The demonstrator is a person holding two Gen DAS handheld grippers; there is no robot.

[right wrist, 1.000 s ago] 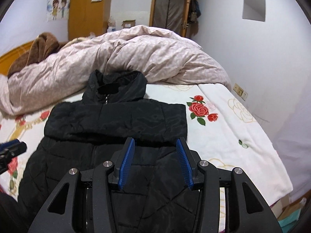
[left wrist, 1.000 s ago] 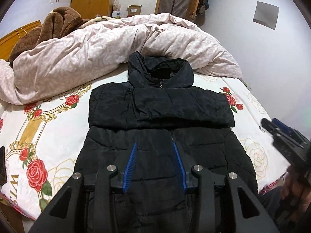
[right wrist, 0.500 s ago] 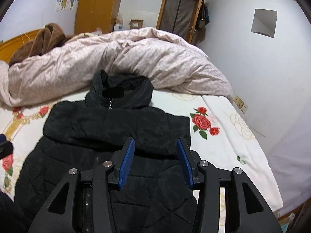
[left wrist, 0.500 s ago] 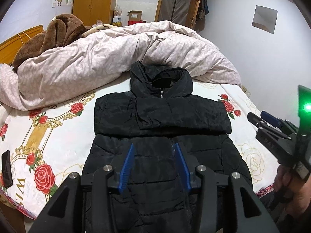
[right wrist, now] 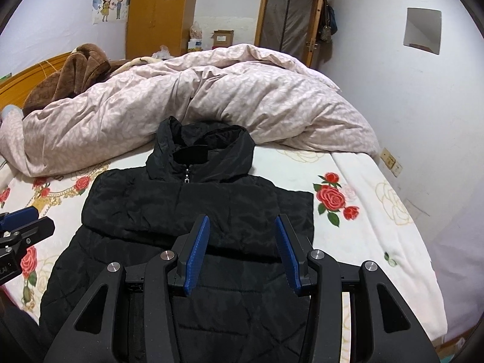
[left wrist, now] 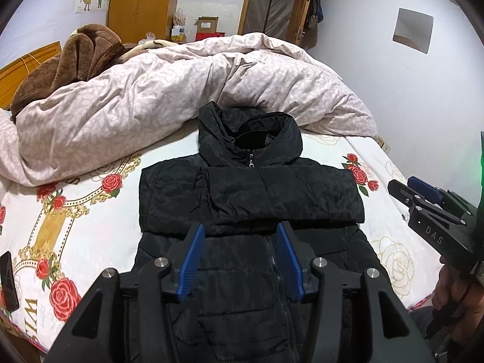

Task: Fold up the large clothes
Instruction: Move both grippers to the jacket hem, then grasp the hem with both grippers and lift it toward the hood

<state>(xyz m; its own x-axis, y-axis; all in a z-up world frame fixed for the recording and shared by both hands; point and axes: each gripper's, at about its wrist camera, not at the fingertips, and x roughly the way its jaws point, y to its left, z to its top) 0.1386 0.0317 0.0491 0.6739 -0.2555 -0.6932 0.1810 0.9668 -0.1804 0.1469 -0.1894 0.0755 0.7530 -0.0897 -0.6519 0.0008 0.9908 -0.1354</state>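
Jacket [left wrist: 251, 199] lies sleeves-folded on bed [left wrist: 87, 220]; each hand-held gripper hangs released, left just widened.

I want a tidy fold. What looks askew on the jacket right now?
Little stands out. The black jacket lies flat and zipped on the bed, both sleeves folded across the chest. Only the hood is rumpled, butting against the heaped duvet.

White letters "DAS" stand on the black side of the right gripper [left wrist: 429, 199], seen right of the jacket [left wrist: 251, 211]. Bedsheet [left wrist: 75, 211] lettering is cut off, unreadable.
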